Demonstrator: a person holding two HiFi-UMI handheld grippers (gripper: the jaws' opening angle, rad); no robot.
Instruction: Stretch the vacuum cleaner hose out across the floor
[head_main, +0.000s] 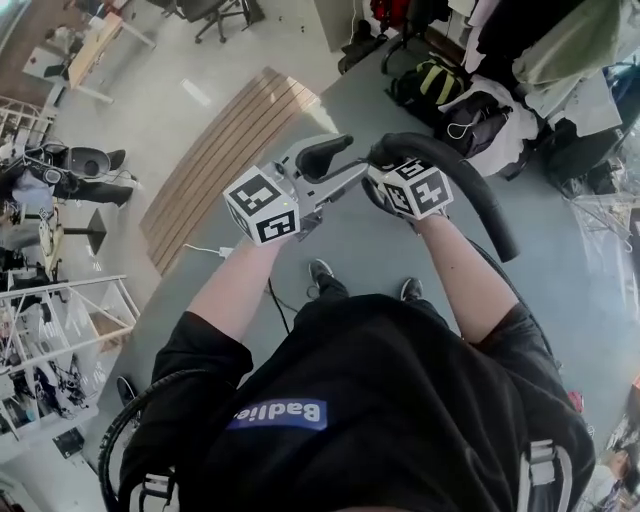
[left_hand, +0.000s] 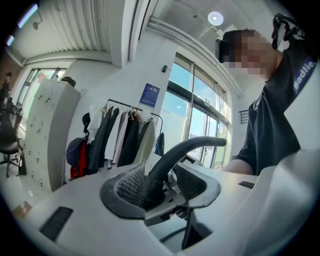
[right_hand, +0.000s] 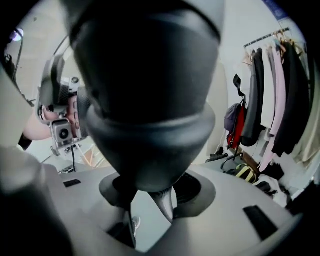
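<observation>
In the head view I hold the vacuum hose's black curved rigid tube up in front of me, above the floor. My left gripper is shut on its thick black end piece. My right gripper is shut on the tube just beside it, and the two grippers almost touch. The left gripper view shows the curved tube pinched between the pads of the left gripper. In the right gripper view a bulky black hose part fills the frame, its narrow ribbed neck sitting inside the right gripper. Ribbed hose loops behind me at lower left.
A slatted wooden platform lies on the grey floor ahead. Bags and hanging clothes crowd the far right. White wire shelving stands at the left, and a white cable runs along the floor. My shoes are below the grippers.
</observation>
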